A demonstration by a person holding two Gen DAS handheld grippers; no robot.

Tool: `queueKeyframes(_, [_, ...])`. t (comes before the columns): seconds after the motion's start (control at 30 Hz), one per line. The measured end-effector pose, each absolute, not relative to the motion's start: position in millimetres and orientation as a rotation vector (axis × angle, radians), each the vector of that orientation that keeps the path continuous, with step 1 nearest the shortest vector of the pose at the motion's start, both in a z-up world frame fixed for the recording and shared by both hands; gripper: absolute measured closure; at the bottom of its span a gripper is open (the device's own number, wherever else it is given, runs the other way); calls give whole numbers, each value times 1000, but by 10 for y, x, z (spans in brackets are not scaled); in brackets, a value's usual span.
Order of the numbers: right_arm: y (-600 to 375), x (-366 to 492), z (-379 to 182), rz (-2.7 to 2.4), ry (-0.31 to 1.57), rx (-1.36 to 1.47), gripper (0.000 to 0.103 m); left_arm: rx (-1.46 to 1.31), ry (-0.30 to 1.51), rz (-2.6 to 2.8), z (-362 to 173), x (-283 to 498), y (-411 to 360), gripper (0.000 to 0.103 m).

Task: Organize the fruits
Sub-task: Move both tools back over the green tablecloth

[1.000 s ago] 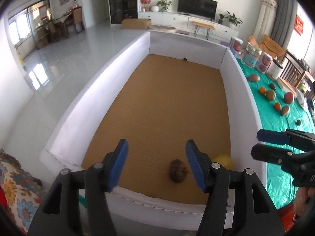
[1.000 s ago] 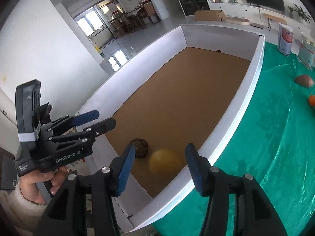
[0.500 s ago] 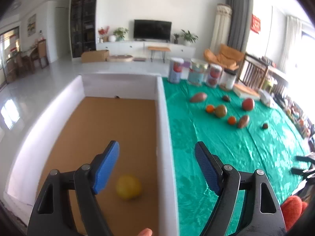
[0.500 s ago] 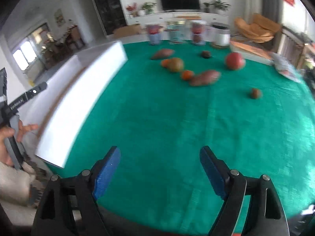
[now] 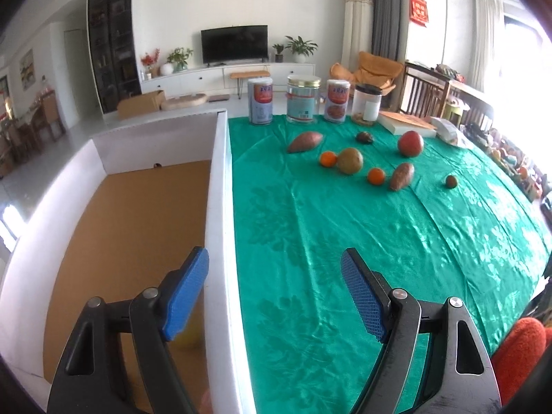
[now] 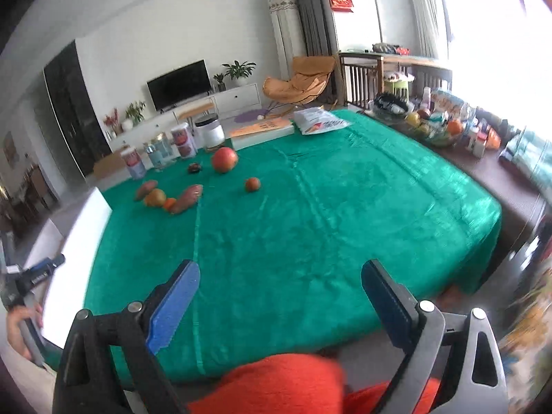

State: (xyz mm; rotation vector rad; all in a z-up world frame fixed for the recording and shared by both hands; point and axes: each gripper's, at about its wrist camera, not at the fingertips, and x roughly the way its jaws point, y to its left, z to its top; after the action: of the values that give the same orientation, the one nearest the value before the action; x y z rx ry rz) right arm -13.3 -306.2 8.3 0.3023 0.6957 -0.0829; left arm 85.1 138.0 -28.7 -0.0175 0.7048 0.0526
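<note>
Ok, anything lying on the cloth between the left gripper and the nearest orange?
Nothing: in the left wrist view only bare green tablecloth lies between the open left gripper and that orange. The white box wall runs alongside.

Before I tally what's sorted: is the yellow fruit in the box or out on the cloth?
In the box. The yellow fruit lies on its cardboard floor by the white wall, partly hidden behind the left tool.
</note>
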Motion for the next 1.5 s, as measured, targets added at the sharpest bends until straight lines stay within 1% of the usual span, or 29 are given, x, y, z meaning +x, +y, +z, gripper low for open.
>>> queueKeyframes(0.07, [-2745,-138,-181,-23,709,427,8,2,673,57,-275,837,1314,22])
queueKeyframes(0.13, [-2442,-94,-353,68,770,476,8,3,675,61,-276,876,1293,22])
queueKeyframes(0.2, [-2193,-33,-407,117,802,425,8,-16,681,65,-278,900,1313,22])
queueKeyframes(0.3, [-1973,67,-413,100,787,343,8,-53,697,89,-296,920,1383,22])
queueKeyframes(0.43, [-1767,162,-547,130,817,400,8,-90,713,104,-339,940,1427,22])
queueKeyframes(0.53, [-1606,11,-609,166,793,373,8,-65,710,115,-377,938,1369,22])
queueKeyframes(0.6, [-1526,-141,-640,185,778,342,8,-34,714,117,-394,941,1314,20])
queueKeyframes(0.7, [-1558,-247,-598,215,755,351,8,9,732,104,-435,974,1243,18])
queueKeyframes(0.83, [-1842,-297,-246,146,656,345,8,16,744,68,-433,981,1225,14])
queueKeyframes(0.9, [-2005,-268,-16,79,641,227,8,-4,748,53,-416,973,1253,14])
queueKeyframes(1.0, [-2229,-210,323,-141,622,-171,8,-8,734,74,-355,945,1283,14])
queueKeyframes(1.07, [-2439,-136,508,-333,608,-423,7,32,643,193,-239,846,1272,15])
queueKeyframes(1.13, [-2700,-37,710,-414,613,-481,1,60,492,247,-53,682,1200,14])
queueKeyframes(1.2, [-2909,71,873,-357,619,-362,0,80,410,237,110,589,1065,13])
queueKeyframes(1.23, [-2968,131,893,-306,617,-275,0,71,408,197,177,583,975,11])
queueKeyframes(1.3, [-3026,327,770,-162,622,-55,0,19,464,102,213,649,816,9])
queueKeyframes(1.37, [-2977,629,387,-33,649,155,0,-69,613,-26,61,829,629,9])
queueKeyframes(1.4, [-2909,804,132,2,671,236,0,-122,713,-90,-100,955,532,9])
queueKeyframes(1.47, [-2726,1065,-368,25,706,346,0,-177,855,-139,-440,1160,386,9])
queueKeyframes(1.5, [-2646,1137,-594,33,713,388,0,-180,896,-131,-597,1239,333,9])
